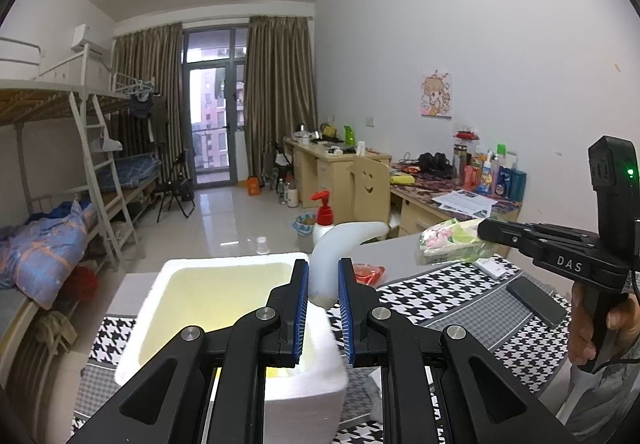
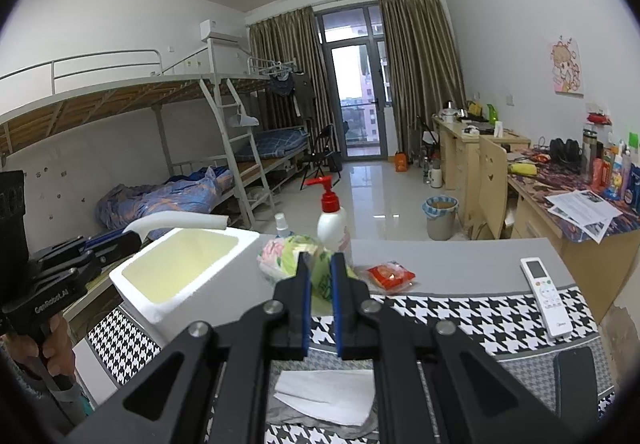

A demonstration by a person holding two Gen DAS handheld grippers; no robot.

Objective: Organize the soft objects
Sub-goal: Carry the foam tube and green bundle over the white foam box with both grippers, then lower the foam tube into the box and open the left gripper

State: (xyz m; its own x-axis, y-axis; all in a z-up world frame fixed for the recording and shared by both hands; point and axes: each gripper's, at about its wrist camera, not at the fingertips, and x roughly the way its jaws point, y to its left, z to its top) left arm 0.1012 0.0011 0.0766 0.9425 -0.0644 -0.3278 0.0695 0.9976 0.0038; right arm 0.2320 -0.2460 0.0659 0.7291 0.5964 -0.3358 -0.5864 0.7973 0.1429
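Black phone [image 2: 576,384] cut off by fisheye edge.

"DAS": white letters on side of right gripper [image 1: 486,230], seen from left wrist cam. "GenRobot.AI" (approx., small print): on side of left gripper [image 2: 132,238], right wrist cam. Other labels too small to read.

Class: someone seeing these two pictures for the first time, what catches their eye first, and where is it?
The left gripper pinches a curved white foam piece above the foam box. The right gripper grips a flowery tissue pack beside the red-pump bottle.
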